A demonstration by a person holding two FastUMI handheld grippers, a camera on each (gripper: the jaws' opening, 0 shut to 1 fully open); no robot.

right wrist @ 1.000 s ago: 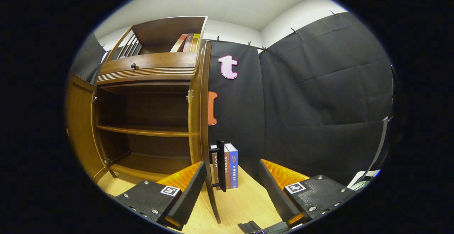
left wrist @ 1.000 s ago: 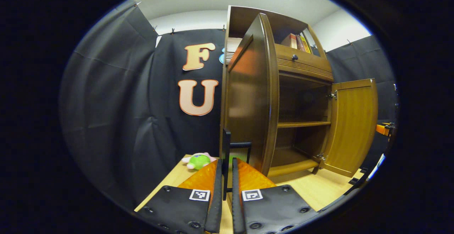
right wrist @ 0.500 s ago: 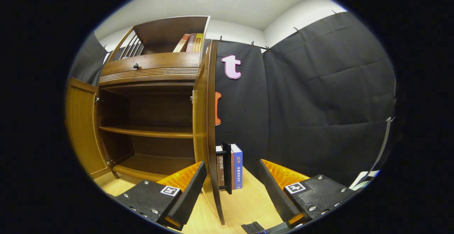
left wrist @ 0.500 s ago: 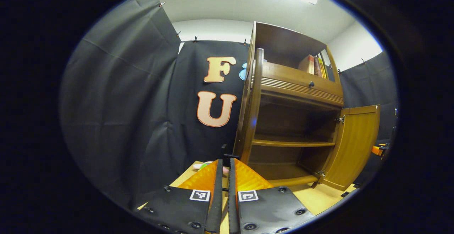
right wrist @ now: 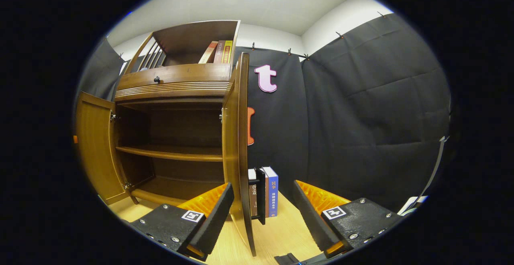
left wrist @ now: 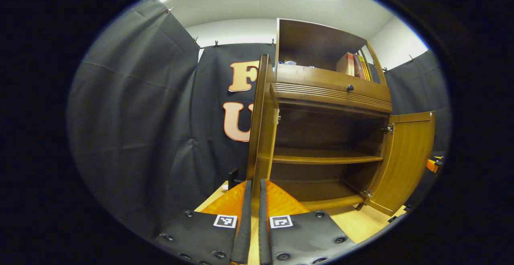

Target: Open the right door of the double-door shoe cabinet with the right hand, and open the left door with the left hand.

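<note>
The wooden shoe cabinet stands with both doors swung out and its shelves bare. In the left gripper view the left door is edge-on straight ahead. Its black handle sticks out just left of my left gripper, whose fingers stand nearly together with a thin slit between them. The right door hangs open at the right. In the right gripper view the right door is edge-on. Its black handle lies between the spread fingers of my right gripper, touching neither. The left door stands open at the left.
Several upright books stand on the light wooden table just right of the right door. More books fill the cabinet's top shelf above a drawer with a dark knob. Black cloth walls close in on both sides.
The left door has swung further out and is now edge-on in the left gripper view; its handle has shifted from between the left fingers to just left of them. The right gripper stays open.
</note>
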